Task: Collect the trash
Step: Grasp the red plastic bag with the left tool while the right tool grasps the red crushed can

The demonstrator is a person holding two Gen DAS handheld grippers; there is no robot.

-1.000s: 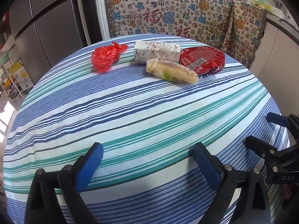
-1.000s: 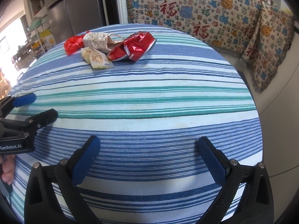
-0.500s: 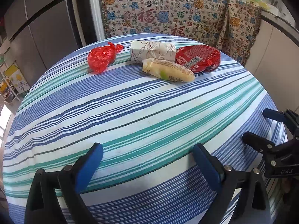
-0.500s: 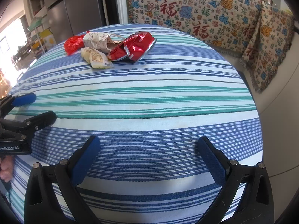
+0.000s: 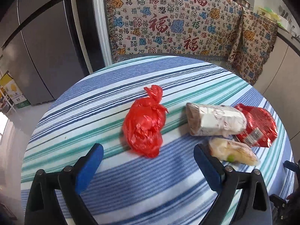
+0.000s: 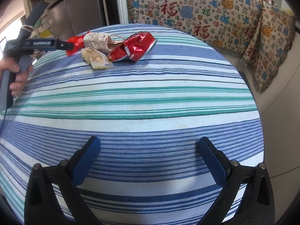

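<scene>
A knotted red plastic bag [image 5: 145, 125] lies on the striped round table [image 5: 93, 97], just beyond my left gripper [image 5: 148, 155], which is open with the bag near the gap between its fingertips. To its right lie a white paper wrapper [image 5: 215, 121], a pale food packet [image 5: 234, 151] and a crumpled red foil wrapper [image 5: 257, 123]. My right gripper [image 6: 150, 146] is open over the near side of the table, holding nothing. In the right wrist view the red foil wrapper [image 6: 135, 46], pale food packet [image 6: 96, 59], paper wrapper [image 6: 97, 39] and red bag [image 6: 76, 43] sit at the far left, with a hand [image 6: 16, 75] holding the left gripper tool.
A patterned blanket [image 5: 178, 24] drapes over furniture behind the table. A grey refrigerator [image 5: 43, 43] stands at the left. A cabinet [image 5: 281, 71] runs along the right. A broad stretch of striped cloth [image 6: 150, 97] lies between my right gripper and the trash.
My left gripper has moved forward and leftward across the table, right up to the red bag. My right gripper has stayed still. The trash has not moved.
</scene>
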